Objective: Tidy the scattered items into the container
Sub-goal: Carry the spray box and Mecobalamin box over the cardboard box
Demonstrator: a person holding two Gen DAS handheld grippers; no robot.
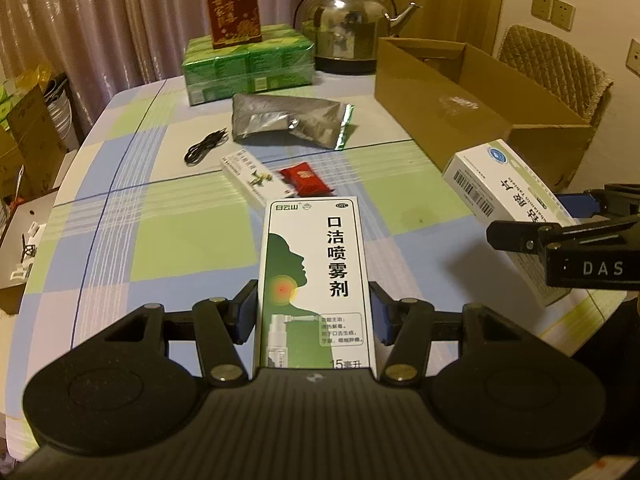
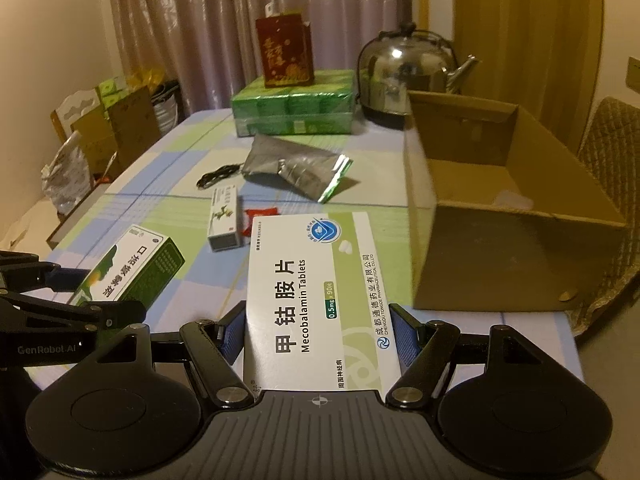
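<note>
Left gripper (image 1: pixel 314 316) clasps the throat spray box (image 1: pixel 316 280), right gripper (image 2: pixel 318 332) the Mecobalamin tablets box (image 2: pixel 316 300); cardboard box (image 2: pixel 520 256) looks nearly empty, 4 items remain.

- The left gripper (image 1: pixel 314 312) tilts downward over the tabletop's near edge, its blue pads (image 1: pixel 245 316) pressed against both long sides of a white-and-green spray box (image 1: pixel 316 280).
- The right gripper (image 2: pixel 318 334) tilts down likewise, beside the left one, its pads (image 2: pixel 404 338) clamped on a white tablet box (image 2: pixel 316 300).
</note>
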